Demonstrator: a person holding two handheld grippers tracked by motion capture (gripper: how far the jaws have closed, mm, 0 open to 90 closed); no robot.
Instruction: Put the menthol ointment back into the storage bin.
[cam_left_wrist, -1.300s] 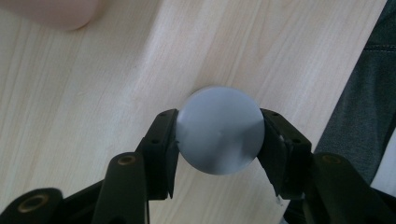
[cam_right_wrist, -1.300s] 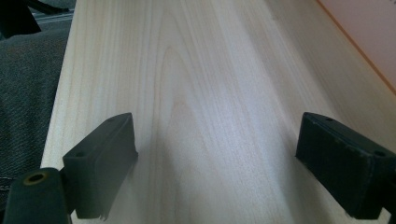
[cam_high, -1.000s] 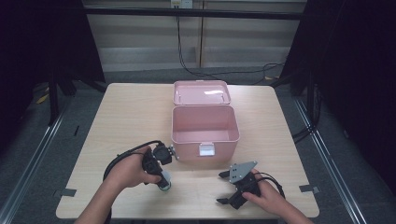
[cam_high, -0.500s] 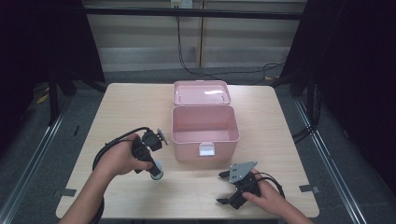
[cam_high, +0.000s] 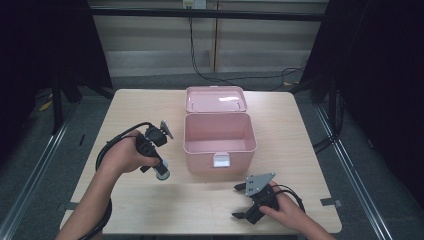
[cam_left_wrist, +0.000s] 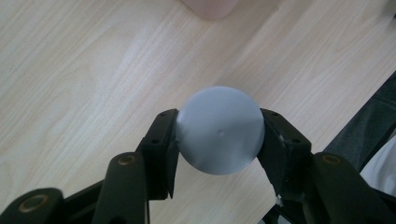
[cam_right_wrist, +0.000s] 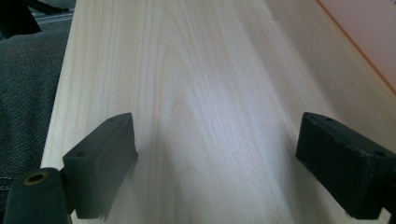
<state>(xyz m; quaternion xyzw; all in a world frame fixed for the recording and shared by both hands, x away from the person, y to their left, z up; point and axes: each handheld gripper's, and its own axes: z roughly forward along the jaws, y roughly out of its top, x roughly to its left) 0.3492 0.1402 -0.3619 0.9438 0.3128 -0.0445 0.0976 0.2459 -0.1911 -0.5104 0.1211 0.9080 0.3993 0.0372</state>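
A pale wooden table (cam_high: 150, 100) seen from above, with an open pink box (cam_high: 220, 140) near its centre; the box's hinged lid (cam_high: 216, 99) lies folded back at the twelve o'clock side, leaving the hollow free to receive something from above, and a small white latch (cam_high: 221, 160) faces the person at six o'clock.

At about nine o'clock from the box, the left gripper (cam_high: 159, 167) is clenched on a small grey cylinder (cam_high: 162, 173), which hangs at the gripper's lower tip, close to the box's left wall and seemingly just clear of the tabletop; a black cable loops away from the gripper toward the person's left hand (cam_high: 127, 155); in the left gripper view the grey cylinder (cam_left_wrist: 219, 129) shows as a round flat end, pinched from both sides by the two black jaws, with the wood grain beneath and a corner of the pink box (cam_left_wrist: 210, 7) at twelve o'clock; the side grip seems chosen so the piece can be carried over the box wall.

At about five o'clock from the box, the right gripper (cam_high: 240, 200) rests low near the table's front edge, its jaws spread wide and grasping nothing; the right gripper view shows bare table (cam_right_wrist: 201, 93) between them; it looks parked out of the way, clear of the left hand's path.
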